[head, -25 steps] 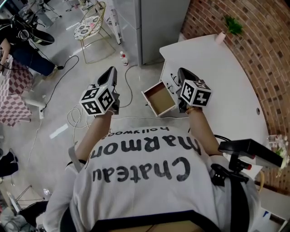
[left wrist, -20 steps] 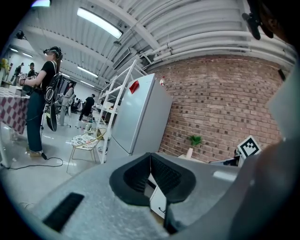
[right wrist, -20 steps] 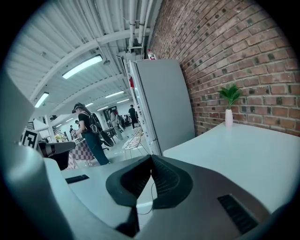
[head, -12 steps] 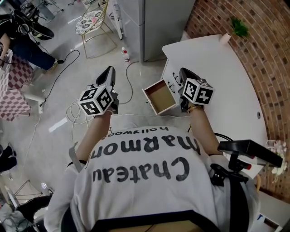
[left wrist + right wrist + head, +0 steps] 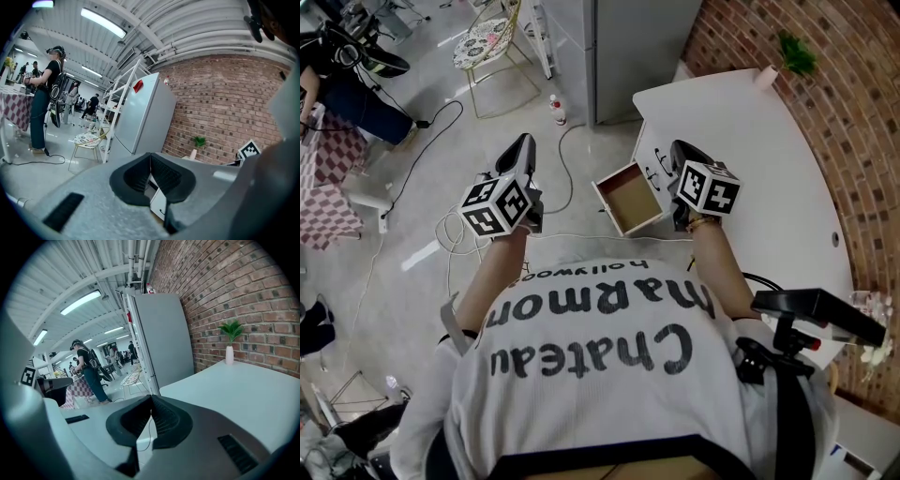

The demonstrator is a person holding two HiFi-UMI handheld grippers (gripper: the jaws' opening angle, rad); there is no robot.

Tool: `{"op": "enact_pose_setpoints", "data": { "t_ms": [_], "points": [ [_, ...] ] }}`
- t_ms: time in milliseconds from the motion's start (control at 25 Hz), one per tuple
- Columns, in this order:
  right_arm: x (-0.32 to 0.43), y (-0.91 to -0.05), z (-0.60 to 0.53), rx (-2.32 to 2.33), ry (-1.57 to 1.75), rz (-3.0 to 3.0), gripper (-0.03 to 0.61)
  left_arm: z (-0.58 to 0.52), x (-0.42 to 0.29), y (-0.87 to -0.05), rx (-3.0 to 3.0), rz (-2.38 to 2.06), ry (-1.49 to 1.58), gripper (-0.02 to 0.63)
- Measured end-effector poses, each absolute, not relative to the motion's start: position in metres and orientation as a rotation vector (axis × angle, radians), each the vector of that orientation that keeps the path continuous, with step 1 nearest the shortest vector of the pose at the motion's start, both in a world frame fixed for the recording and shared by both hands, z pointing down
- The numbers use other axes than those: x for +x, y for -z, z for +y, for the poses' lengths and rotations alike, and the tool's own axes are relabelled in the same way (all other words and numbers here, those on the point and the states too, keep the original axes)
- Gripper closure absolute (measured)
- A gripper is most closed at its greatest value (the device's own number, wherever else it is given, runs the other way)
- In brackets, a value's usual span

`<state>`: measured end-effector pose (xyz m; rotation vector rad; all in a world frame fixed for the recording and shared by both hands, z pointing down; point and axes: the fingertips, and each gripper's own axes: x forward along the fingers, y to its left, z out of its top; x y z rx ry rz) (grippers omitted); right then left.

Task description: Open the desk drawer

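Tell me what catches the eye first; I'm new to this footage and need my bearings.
An open drawer with a bare brown bottom juts from the white desk. The left gripper and right gripper, both shut, hover either side of it. A potted plant stands by the brick wall.

The open drawer (image 5: 630,199) juts from the white desk (image 5: 769,159) into the walkway. Left of it the floor (image 5: 422,178) lies free, crossed by cables (image 5: 455,234). Beyond stand a grey refrigerator (image 5: 628,56) and a chair (image 5: 487,52) — the desktop is wide, a plant (image 5: 789,54) at its far edge.
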<state>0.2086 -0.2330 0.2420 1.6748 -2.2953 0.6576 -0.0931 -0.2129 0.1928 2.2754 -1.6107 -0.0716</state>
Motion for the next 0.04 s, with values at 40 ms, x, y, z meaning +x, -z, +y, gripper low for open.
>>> {"op": "enact_pose_setpoints", "data": {
  "t_ms": [40],
  "points": [
    [0.2089,-0.2423,-0.2341,1.673,-0.658,-2.296,0.565,-0.2140,-0.0932,-0.1922,2.274,-1.614,0.076,0.598]
  ]
}}
